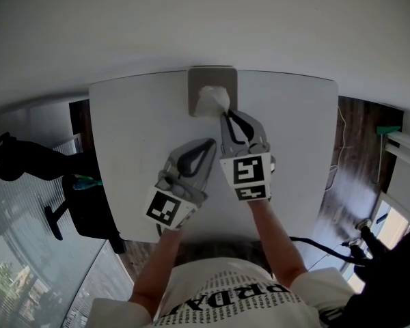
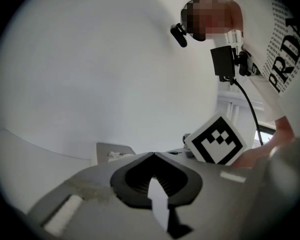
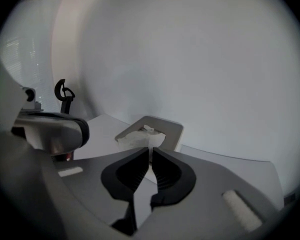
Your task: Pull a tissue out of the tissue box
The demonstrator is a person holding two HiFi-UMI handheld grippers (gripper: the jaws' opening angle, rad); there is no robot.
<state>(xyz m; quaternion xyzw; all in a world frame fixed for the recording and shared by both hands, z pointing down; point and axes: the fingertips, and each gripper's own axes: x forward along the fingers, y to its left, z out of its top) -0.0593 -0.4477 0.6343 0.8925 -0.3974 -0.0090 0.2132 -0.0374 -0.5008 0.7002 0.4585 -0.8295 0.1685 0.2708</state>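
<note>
Tissue [image 1: 212, 101] stands up from the tissue box [image 1: 198, 80] at the table's [image 1: 137, 115] far edge, dead ahead of my right gripper [image 1: 224, 117], whose jaws seem pinched on its near edge; my left gripper [image 1: 210, 142], closed and empty, sits farther back.

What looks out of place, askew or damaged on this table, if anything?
Nothing stands out. The tissue box sits square at the far edge of the table, with a tissue bunched up from its opening, as is usual. The right gripper is at that tissue. No spill or damage shows.
</note>
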